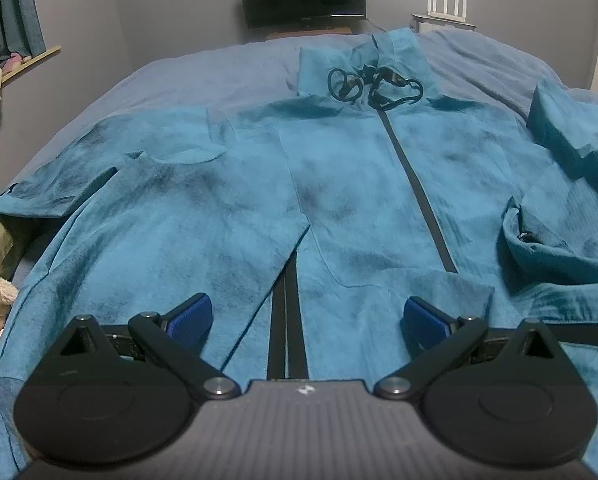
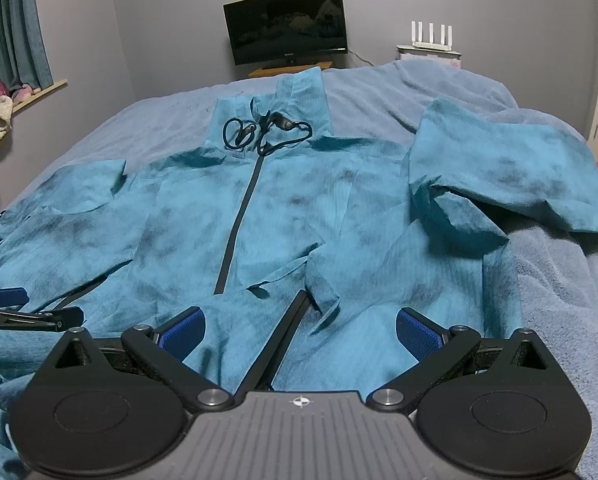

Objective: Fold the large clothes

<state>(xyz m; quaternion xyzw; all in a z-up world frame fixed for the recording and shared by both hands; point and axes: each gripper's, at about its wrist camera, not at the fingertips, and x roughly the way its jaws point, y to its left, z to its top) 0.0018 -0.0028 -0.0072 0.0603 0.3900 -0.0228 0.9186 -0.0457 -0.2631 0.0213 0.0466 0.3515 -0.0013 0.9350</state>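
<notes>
A large teal jacket lies face up on the bed, with a dark zipper down the front and black drawstrings at the collar. It also shows in the right wrist view. Its left sleeve is spread out; its right sleeve is folded and rumpled. My left gripper is open just above the jacket's lower hem. My right gripper is open above the hem too, over a dark hem band. The left gripper's fingers show at the right wrist view's left edge.
The bed has a blue-grey cover. A dark monitor stands on a stand beyond the bed, and a white router to its right. Curtains and a shelf with soft items are at left.
</notes>
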